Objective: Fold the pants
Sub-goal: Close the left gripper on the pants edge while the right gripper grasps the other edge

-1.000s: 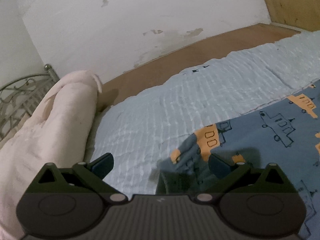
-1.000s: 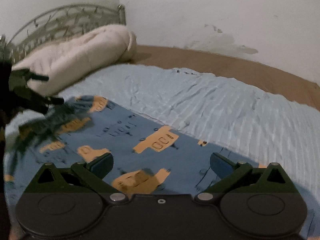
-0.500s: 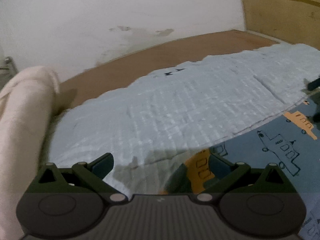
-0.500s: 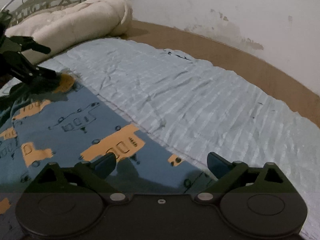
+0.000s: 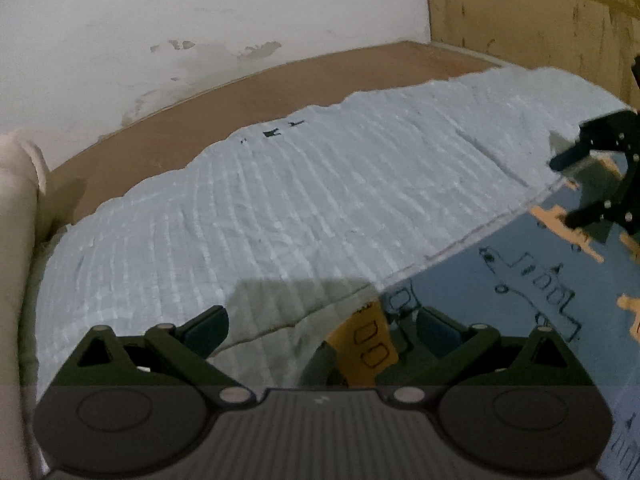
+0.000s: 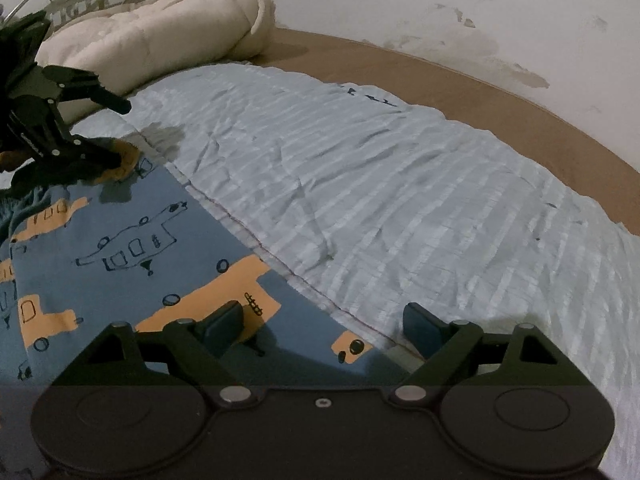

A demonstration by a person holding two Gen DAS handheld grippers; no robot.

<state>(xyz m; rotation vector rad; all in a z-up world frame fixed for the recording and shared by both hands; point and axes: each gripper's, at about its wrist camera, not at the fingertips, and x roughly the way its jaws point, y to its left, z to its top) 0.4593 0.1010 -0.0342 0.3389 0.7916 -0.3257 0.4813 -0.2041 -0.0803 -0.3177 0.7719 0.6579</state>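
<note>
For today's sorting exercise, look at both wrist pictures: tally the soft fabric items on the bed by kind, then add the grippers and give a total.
Patterned pants: 1
Light blue bedspread: 1
Cream rolled comforter: 1
Grippers: 2, the left gripper and the right gripper
Total: 5

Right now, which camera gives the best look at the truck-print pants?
The right wrist view: the pants spread wide across its lower left, with several orange trucks plain along the edge beside the pale blue blanket. The left wrist view catches only a corner strip of them at the right.
</note>
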